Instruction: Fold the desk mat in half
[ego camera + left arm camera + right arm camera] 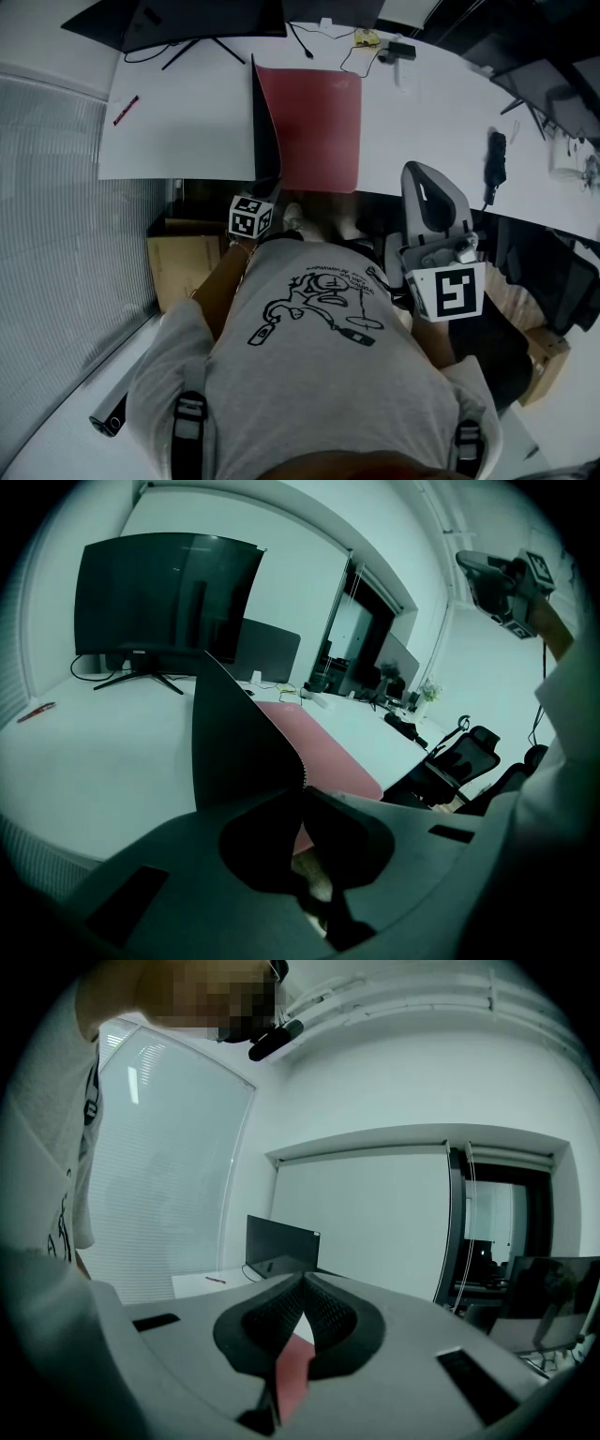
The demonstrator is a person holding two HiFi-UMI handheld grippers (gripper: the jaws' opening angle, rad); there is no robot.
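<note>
left gripper [302, 791] pinches an edge of the mat [319, 122], dark flap raised off the desk [187, 122]; right gripper [305, 1283] pressed together, empty

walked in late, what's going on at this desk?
A person is folding a red desk mat on the white desk with two handheld grippers. The left gripper is shut on the mat's near left edge, and that side stands lifted, dark underside showing; the rest lies flat. The right gripper is shut and empty, up in the air off the desk.
</note>
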